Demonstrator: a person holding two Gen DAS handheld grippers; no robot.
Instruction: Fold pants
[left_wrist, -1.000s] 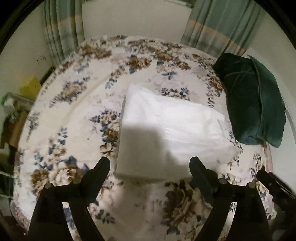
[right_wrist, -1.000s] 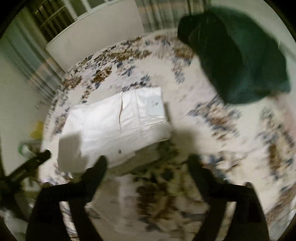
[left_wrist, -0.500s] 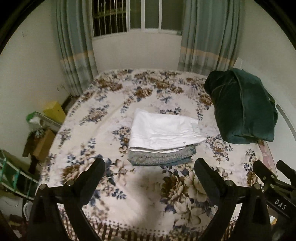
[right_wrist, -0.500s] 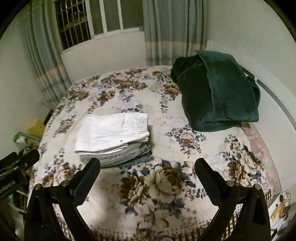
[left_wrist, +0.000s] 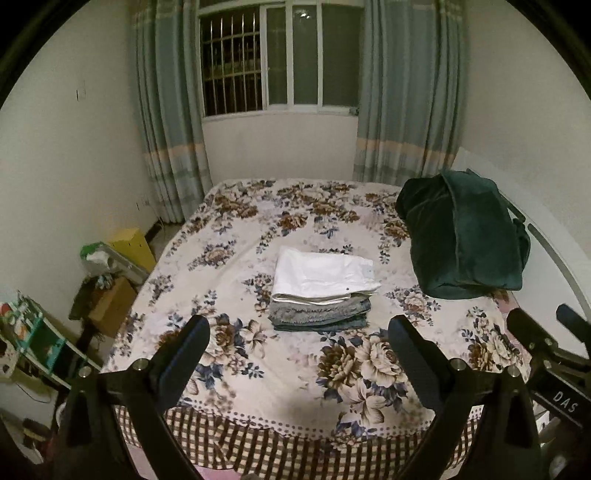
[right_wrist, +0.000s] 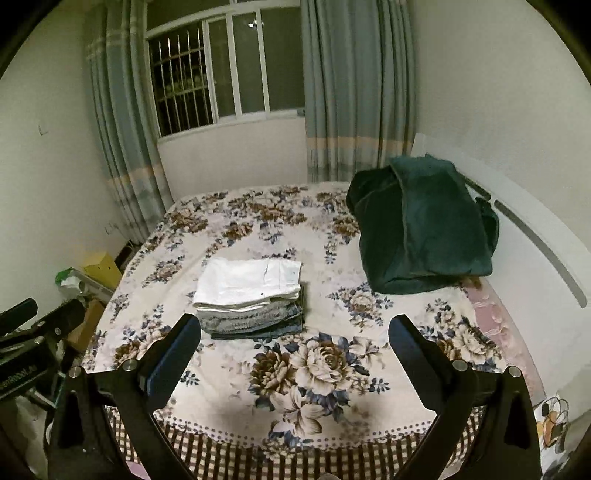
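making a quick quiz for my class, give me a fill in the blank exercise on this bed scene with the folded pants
1. The folded white pants lie on top of a stack of folded ____.
2. Both the left gripper and the right gripper stand ____, holding nothing.
3. The bundle near the headboard is dark ____ in colour.
4. The bedspread bears a ____ pattern.

Missing words: jeans; open; green; floral
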